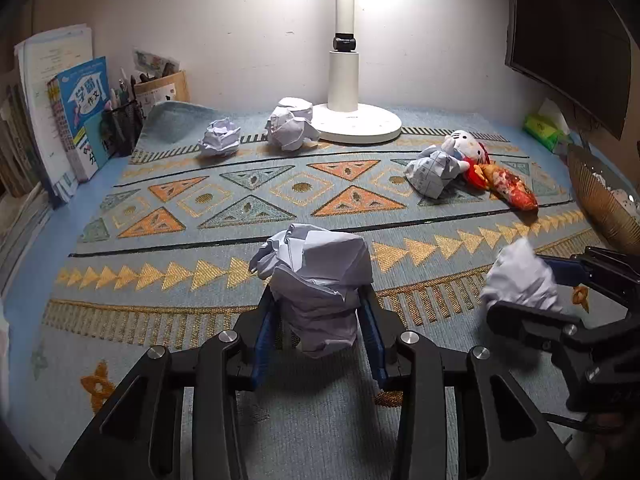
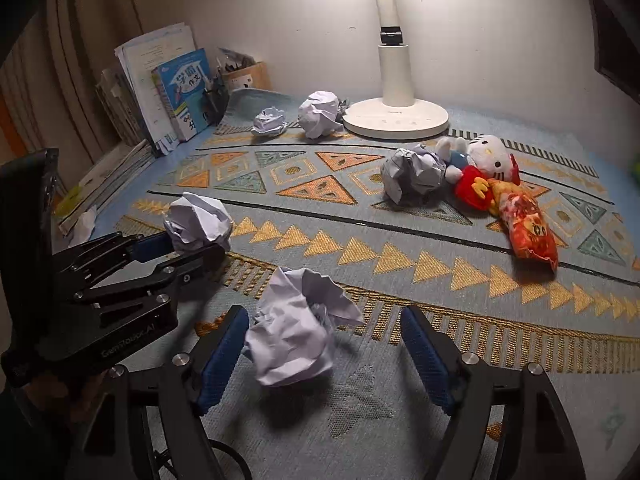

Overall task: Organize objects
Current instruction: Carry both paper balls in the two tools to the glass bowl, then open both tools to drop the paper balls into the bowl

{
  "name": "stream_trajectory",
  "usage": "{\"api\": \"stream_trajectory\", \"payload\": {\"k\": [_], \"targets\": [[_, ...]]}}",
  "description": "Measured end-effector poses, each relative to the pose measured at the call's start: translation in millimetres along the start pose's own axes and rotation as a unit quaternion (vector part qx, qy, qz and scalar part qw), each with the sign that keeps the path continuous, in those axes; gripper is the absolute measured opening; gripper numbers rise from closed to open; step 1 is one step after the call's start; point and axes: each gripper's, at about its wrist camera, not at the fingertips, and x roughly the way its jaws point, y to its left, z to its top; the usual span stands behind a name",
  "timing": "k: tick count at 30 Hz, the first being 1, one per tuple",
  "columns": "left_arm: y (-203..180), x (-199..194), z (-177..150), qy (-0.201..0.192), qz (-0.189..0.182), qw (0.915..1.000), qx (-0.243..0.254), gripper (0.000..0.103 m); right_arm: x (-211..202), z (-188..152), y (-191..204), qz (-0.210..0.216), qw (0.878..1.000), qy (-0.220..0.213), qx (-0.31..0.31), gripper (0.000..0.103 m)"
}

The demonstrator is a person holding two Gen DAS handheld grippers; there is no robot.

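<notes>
The left gripper (image 1: 320,312) has its blue fingers (image 1: 264,340) clenched on a crumpled paper ball (image 1: 316,280), which bulges above them over the patterned mat (image 1: 240,200) that covers the counter. Just to its right, the right gripper (image 2: 324,344) stands with its fingers (image 2: 224,356) spread wide; a second paper ball (image 2: 296,332) sits between them, close to the left pad and clear of the right one, so it looks released rather than gripped, though whether it rests on the mat or hangs just above it is hard to tell through the blur.

Farther back on the mat lie three more paper wads: a small one (image 1: 220,138) and a larger one (image 1: 290,124) near the round base of the white desk lamp (image 1: 352,120), and one with printed squares (image 1: 434,174) pressed against a white plush cat (image 1: 466,148). A red-orange snack packet (image 1: 510,188) lies touching the plush on its right side.

Along the left edge stand books (image 1: 80,116) leaning against each other, with a black mesh pen holder (image 1: 120,124) beside them. At the far right a woven basket (image 1: 600,196) shows at the counter's edge
</notes>
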Motion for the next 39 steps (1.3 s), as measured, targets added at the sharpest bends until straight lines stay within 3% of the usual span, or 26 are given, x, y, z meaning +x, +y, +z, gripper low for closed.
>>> {"api": "stream_trajectory", "payload": {"k": [7, 10, 14, 19, 23, 28, 34, 37, 39], "targets": [[-2, 0, -2, 0.0, -0.007, 0.9999, 0.008, 0.036, -1, -1, -1, 0.011, 1.0, 0.002, 0.014, 0.076], [-3, 0, -2, -0.001, -0.012, 0.9999, 0.009, 0.036, 6, -1, 0, 0.005, 1.0, 0.011, 0.019, 0.05], [-4, 1, -2, 0.001, -0.014, 0.9998, 0.011, 0.036, -3, -2, 1, -0.003, 1.0, -0.013, 0.014, 0.049], [-7, -2, -2, -0.004, -0.009, 0.9999, 0.014, 0.036, -24, -5, -17, -0.006, 0.998, -0.033, 0.055, 0.049], [-28, -18, 7, -0.012, -0.055, 0.9984, 0.008, 0.036, -78, -3, -40, -0.051, 0.993, -0.074, 0.07, 0.049], [-95, -54, 43, -0.061, -0.127, 0.9889, 0.048, 0.036, -165, 1, -89, -0.15, 0.973, -0.131, 0.115, 0.049], [-185, -72, 88, -0.074, -0.241, 0.9635, 0.09, 0.036, -246, -12, -149, -0.25, 0.935, -0.18, 0.173, 0.05], [-227, -65, 105, -0.077, -0.258, 0.957, 0.107, 0.036, -261, -17, -183, -0.276, 0.92, -0.181, 0.21, 0.05], [-249, -55, 115, -0.071, -0.27, 0.9538, 0.112, 0.036, -266, -20, -204, -0.271, 0.913, -0.184, 0.242, 0.05]]}}
